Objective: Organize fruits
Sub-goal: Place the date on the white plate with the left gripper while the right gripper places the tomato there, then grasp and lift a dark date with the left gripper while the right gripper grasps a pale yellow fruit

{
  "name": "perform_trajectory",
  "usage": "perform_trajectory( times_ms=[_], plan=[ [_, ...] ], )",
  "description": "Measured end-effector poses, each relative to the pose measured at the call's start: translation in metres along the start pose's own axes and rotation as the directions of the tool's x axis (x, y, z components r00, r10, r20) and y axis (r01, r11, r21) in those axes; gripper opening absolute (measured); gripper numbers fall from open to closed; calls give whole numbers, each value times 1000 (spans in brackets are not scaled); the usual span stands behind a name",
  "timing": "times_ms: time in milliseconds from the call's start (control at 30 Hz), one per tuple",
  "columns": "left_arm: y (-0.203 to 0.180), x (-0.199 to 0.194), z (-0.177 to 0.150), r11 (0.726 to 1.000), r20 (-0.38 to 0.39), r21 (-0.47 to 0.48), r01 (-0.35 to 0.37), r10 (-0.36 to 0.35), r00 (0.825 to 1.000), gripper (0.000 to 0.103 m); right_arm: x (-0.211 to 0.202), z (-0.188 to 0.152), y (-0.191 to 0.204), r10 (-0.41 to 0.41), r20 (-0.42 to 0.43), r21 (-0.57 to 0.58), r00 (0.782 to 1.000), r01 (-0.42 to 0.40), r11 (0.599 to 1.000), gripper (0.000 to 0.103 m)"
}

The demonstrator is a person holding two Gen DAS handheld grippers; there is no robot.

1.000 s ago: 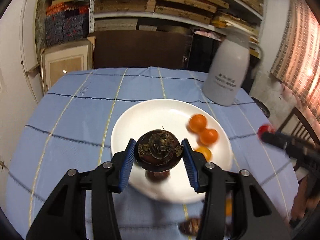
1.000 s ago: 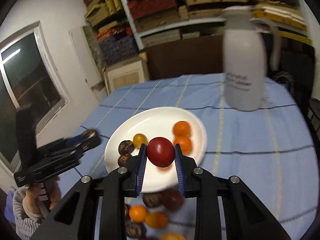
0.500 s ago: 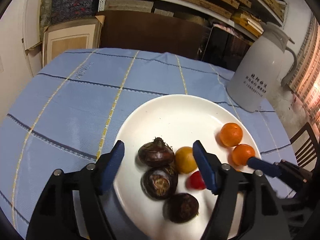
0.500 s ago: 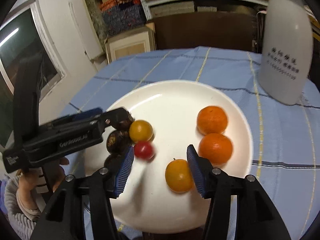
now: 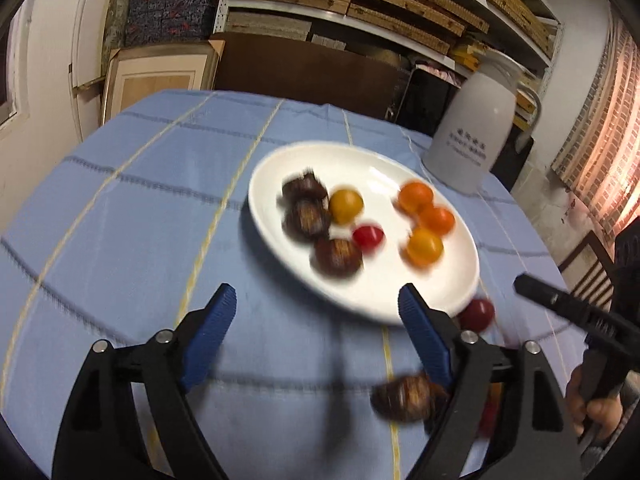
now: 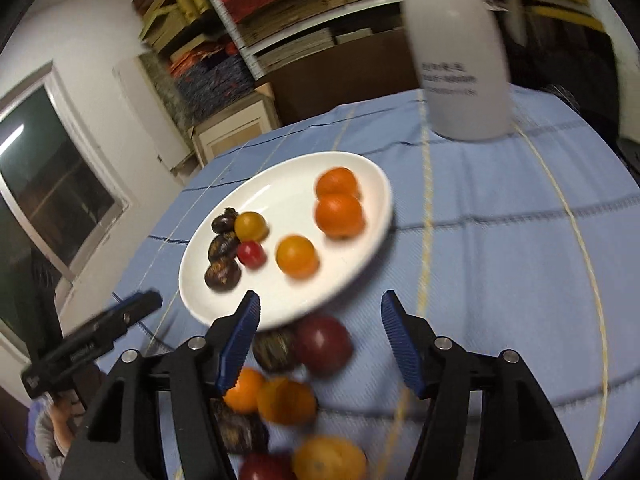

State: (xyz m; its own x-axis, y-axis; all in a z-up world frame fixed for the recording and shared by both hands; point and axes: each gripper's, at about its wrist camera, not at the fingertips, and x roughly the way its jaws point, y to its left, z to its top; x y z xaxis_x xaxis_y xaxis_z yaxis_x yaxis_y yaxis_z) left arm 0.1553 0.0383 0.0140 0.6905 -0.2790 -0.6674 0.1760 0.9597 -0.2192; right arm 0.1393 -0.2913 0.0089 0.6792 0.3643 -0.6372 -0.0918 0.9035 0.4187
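Observation:
A white plate (image 5: 372, 168) (image 6: 280, 184) on the blue tablecloth holds three dark brown fruits (image 5: 306, 216) (image 6: 222, 247), a small red fruit (image 5: 367, 237) (image 6: 251, 253) and several orange and yellow fruits (image 5: 424, 245) (image 6: 339, 213). My left gripper (image 5: 316, 312) is open and empty above the cloth, near the plate's front-left rim. My right gripper (image 6: 320, 320) is open and empty above loose fruits in front of the plate: a dark red fruit (image 6: 322, 343), a brown one (image 6: 274, 350), oranges (image 6: 286, 400). A brown fruit (image 5: 406, 398) and a red one (image 5: 476, 314) lie by the left gripper's right finger.
A tall white thermos jug (image 5: 468, 136) (image 6: 458, 52) stands behind the plate on the right. The round table's cloth edge (image 5: 48, 184) falls off at the left. Shelves with boxes and a framed panel (image 5: 160, 76) stand behind the table. A wooden chair (image 5: 592, 264) is at the right.
Both grippers let go of their fruits onto the plate, opened wide and pulled back from it toward the near side of the table. The red fruit now lies by the brown ones.

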Motion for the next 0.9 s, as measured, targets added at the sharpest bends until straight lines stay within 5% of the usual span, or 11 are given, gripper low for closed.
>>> perform_trajectory(
  times_ms=[267, 633, 767, 900],
  plan=[
    [-37, -8, -47, 991, -54, 134, 0, 8, 999, 82, -32, -50, -6, -13, 21, 7, 1000, 13, 1000, 71],
    [-59, 16, -52, 968, -117, 248, -25, 56, 992, 83, -35, -55, -16, -14, 18, 49, 1000, 13, 999, 72],
    [-52, 29, -49, 973, -154, 227, -40, 76, 985, 93, -33, -54, -13, -16, 16, 37, 1000, 15, 999, 72],
    [-28, 20, -48, 975, -137, 176, -138, 163, 977, 93, -34, -55, -15, -19, 15, 47, 1000, 18, 999, 72]
  ],
)
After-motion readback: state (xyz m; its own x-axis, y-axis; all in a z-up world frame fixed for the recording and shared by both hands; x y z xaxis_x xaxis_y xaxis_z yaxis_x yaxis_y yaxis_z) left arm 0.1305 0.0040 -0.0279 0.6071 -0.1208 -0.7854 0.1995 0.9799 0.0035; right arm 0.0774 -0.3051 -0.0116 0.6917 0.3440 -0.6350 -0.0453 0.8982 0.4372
